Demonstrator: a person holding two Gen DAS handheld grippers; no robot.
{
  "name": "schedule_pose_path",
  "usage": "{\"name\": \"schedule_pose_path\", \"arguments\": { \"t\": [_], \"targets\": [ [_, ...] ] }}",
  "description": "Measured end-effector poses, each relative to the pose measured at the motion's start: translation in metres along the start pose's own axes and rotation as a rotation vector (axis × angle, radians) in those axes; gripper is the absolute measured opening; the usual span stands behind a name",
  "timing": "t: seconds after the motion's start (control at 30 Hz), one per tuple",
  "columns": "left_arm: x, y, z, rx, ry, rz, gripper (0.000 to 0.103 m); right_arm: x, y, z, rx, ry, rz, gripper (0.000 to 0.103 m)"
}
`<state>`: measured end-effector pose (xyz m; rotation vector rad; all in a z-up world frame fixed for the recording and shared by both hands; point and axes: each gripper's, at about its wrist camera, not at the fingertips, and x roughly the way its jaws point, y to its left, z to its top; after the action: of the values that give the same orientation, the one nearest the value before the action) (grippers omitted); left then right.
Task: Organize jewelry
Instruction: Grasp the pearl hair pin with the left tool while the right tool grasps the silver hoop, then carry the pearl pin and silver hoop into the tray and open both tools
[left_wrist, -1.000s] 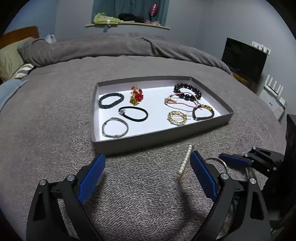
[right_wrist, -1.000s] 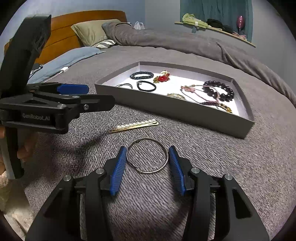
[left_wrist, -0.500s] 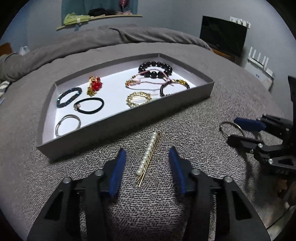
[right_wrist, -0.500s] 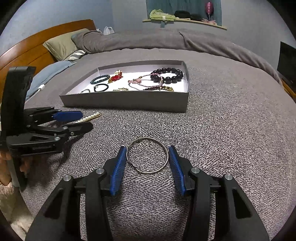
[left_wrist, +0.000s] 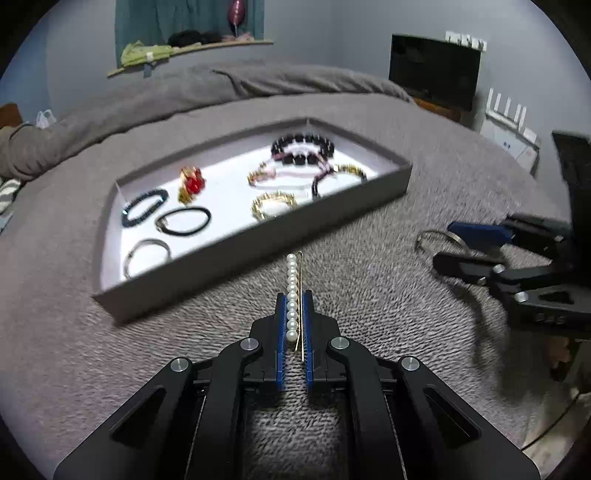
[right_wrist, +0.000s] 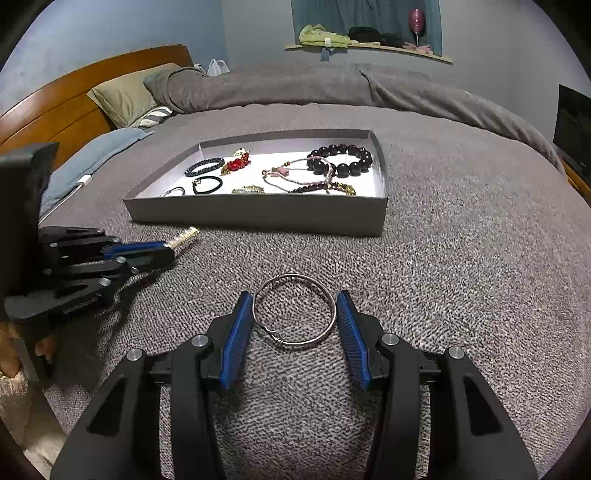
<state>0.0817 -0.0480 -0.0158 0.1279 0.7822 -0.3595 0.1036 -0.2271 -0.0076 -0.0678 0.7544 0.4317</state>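
A pearl hair pin (left_wrist: 292, 291) lies on the grey bedspread in front of the grey tray (left_wrist: 258, 236). My left gripper (left_wrist: 294, 297) is shut on the pin's near half; the far end sticks out toward the tray. In the right wrist view the left gripper (right_wrist: 162, 253) holds the pin (right_wrist: 183, 236) at the left. A silver wire bangle (right_wrist: 294, 309) sits between the pads of my right gripper (right_wrist: 294, 299); the pads touch its sides. The tray (right_wrist: 258, 214) holds several bracelets, a black hair tie and a red charm.
The bed's folded grey duvet (right_wrist: 332, 85) and pillows (right_wrist: 122, 92) lie beyond the tray. A wooden headboard (right_wrist: 55, 114) is at the left. A dark screen (left_wrist: 434, 70) and a white router (left_wrist: 506, 118) stand off the bed's right side.
My left gripper swung over the pearl pin, then closed on it. My right gripper stays around the silver bangle with its jaws at the same width.
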Motion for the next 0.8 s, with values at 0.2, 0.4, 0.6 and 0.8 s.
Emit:
{"name": "schedule_pose_path", "arguments": {
  "t": [0.2, 0.4, 0.6, 0.8],
  "targets": [
    [-0.029, 0.031, 0.012, -0.086, -0.081, 0.004, 0.009, -0.008, 0.004, 0.011, 0.007, -0.058, 0.015, 0.047],
    [-0.038, 0.068, 0.022, -0.175, -0.098, 0.035, 0.009, -0.003, 0.009, 0.032, -0.004, -0.088, 0.026, 0.047],
    [-0.001, 0.067, 0.043, -0.153, -0.024, -0.004, 0.009, 0.018, 0.003, 0.07, -0.006, -0.1, 0.021, 0.047],
    [0.026, 0.072, 0.058, -0.147, -0.002, -0.045, 0.009, 0.053, 0.001, 0.118, 0.001, -0.09, 0.029, 0.047]
  ]
}}
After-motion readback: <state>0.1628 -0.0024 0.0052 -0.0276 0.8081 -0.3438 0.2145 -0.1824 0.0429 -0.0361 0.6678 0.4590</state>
